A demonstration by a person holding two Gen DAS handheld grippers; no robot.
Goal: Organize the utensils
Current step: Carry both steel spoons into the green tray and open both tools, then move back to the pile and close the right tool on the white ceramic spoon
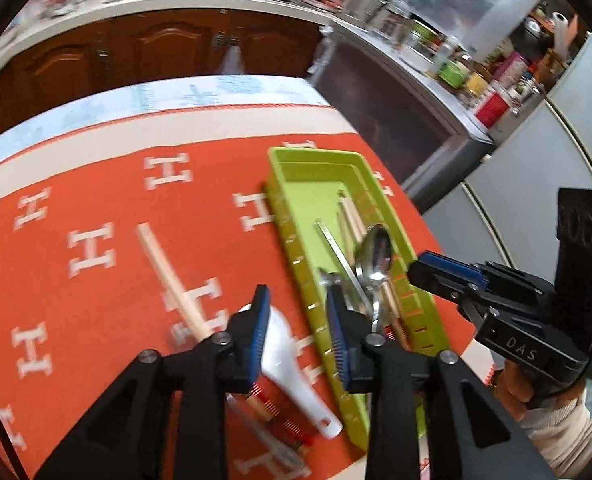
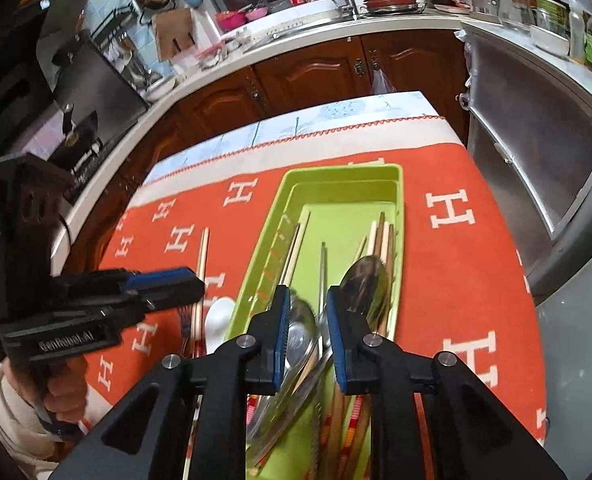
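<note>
Left tongs [image 1: 299, 332] parted narrowly, pressing on nothing, poised over the white spoon [image 1: 291, 368] lying on the orange cloth [image 1: 95, 184] just beside the green tray [image 1: 291, 172]. Right tongs [image 2: 310, 336] likewise narrowly parted and empty, hanging above the metal spoons [image 2: 366, 284] already in the tray, chopsticks alongside them. Not yet in the tray: the white spoon, a pale chopstick [image 1: 167, 276] further out on the cloth, and a striped-handled one partly hidden under the left fingers. Likely trouble, judging from this: too slim a gap for the spoon's broad bowl, hence a risk of landing on top and skidding it away instead of straddling it. Smooth glazed surface as well, apt to slip or swivel if pinched near the bowl rather than along the handle. Very close to the tray wall, so some danger of striking the rim with a finger and shoving or tipping the tray, rattling the contents. Both tongs near each other, hence a chance of bumping on the way across to the tray. Thin chopstick flat on soft cloth: easy to roll aside, or to pinch up fabric along with it.
</note>
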